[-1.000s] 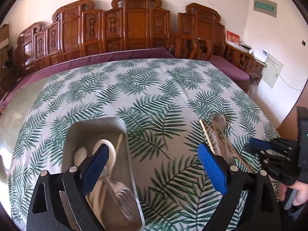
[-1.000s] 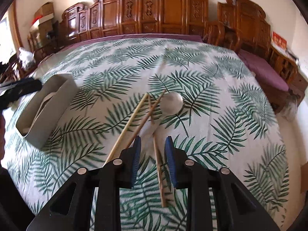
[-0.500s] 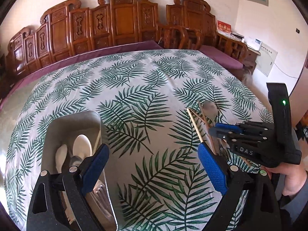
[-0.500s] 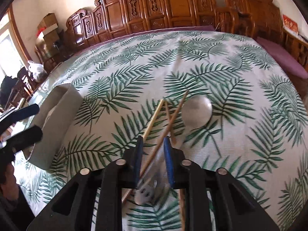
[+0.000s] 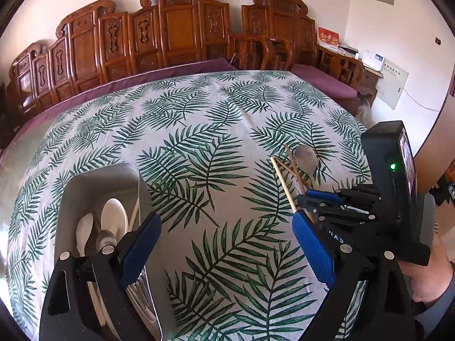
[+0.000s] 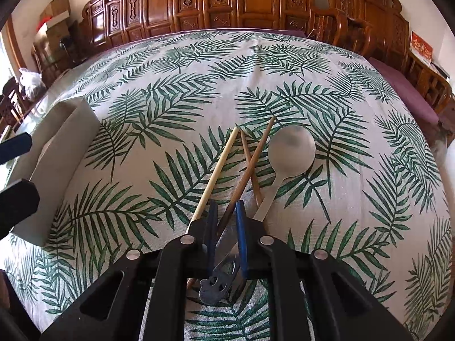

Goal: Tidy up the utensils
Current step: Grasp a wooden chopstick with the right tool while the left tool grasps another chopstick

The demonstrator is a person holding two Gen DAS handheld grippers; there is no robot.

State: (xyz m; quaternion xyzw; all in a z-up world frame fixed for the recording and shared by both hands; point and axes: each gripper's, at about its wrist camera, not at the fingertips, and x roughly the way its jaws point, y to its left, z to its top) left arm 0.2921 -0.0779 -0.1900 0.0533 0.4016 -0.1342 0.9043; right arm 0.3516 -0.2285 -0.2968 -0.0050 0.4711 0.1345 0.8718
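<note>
A steel spoon (image 6: 290, 153) and three wooden chopsticks (image 6: 216, 170) lie crossed on the leaf-print tablecloth (image 6: 199, 85). My right gripper (image 6: 226, 209) is down at their near ends. Its blue fingers (image 6: 241, 227) stand narrowly apart around a dark chopstick (image 6: 247, 176) and the spoon handle; I cannot tell if they grip. In the left wrist view it (image 5: 310, 199) is at the right, by the chopsticks (image 5: 284, 184) and spoon (image 5: 305, 159). My left gripper (image 5: 227, 244) is open and empty beside a grey utensil tray (image 5: 85, 182) that holds spoons (image 5: 113, 218).
The tray also shows at the left in the right wrist view (image 6: 57, 153). Carved wooden chairs (image 5: 182, 31) ring the far side of the table. A person's hand (image 5: 432, 284) holds the right gripper at the table's right edge.
My right gripper has dropped lower and moved forward onto the chopsticks and spoon handle, and its fingers have narrowed. My left gripper has shifted right of the tray and stayed open.
</note>
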